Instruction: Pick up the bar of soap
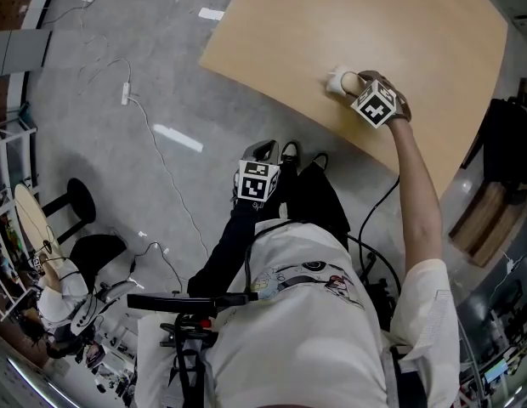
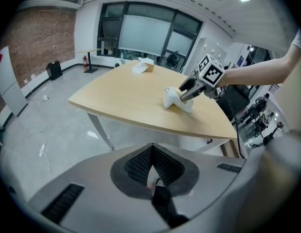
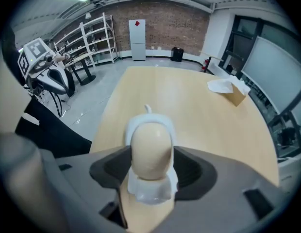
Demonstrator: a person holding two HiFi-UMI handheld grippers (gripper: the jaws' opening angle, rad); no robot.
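Right gripper view looks down on one white soap dish [image 3: 137, 124] on the tabletop [image 3: 189, 110], holding one tan bar of soap [image 3: 150, 149]. The right gripper [image 3: 151, 165] has its fingers apart, one on each side of the bar. Well beyond the fingers stands one tissue box [image 3: 234, 95] with a tissue poking out. The left gripper [image 2: 151, 154] has its fingers together, nothing between them.

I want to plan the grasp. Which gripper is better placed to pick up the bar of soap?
Right. The right gripper stands at the bar of soap on the table, open jaws either side of it. The left gripper hangs off the table, over the floor.
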